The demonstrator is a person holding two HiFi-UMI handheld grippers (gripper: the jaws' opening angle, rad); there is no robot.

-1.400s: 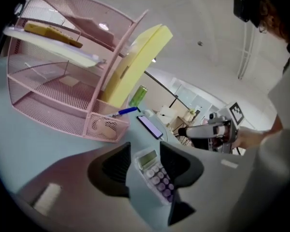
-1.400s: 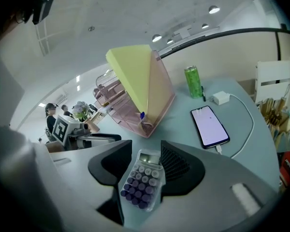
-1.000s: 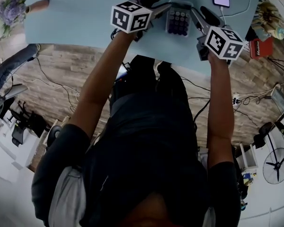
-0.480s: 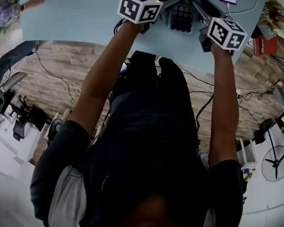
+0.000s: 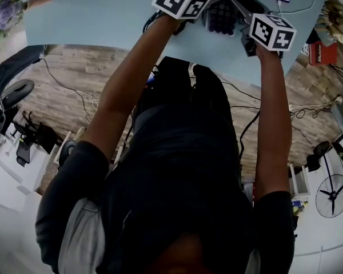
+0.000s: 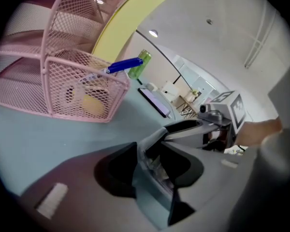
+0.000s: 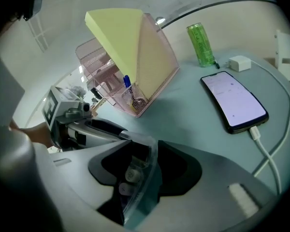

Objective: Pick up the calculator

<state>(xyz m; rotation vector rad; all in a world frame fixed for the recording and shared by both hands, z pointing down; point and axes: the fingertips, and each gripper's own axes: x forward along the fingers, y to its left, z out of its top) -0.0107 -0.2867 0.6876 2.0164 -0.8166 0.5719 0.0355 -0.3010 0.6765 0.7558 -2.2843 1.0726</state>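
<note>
I observe the dark grey calculator with round keys and a clear edge (image 5: 222,17) at 12 o'clock in the head view, over the pale blue table (image 5: 103,16). It is held between both tools. The left gripper (image 6: 150,170) has its jaws clamped on one edge of the calculator (image 6: 158,163). The right gripper (image 7: 141,170) is likewise clamped on the opposite edge (image 7: 137,183). I cannot confirm whether the calculator touches the table. From the right gripper, a pink wire-mesh basket (image 7: 150,76) stands at 11 o'clock and a black smartphone (image 7: 234,100) lies at 2 o'clock.
</note>
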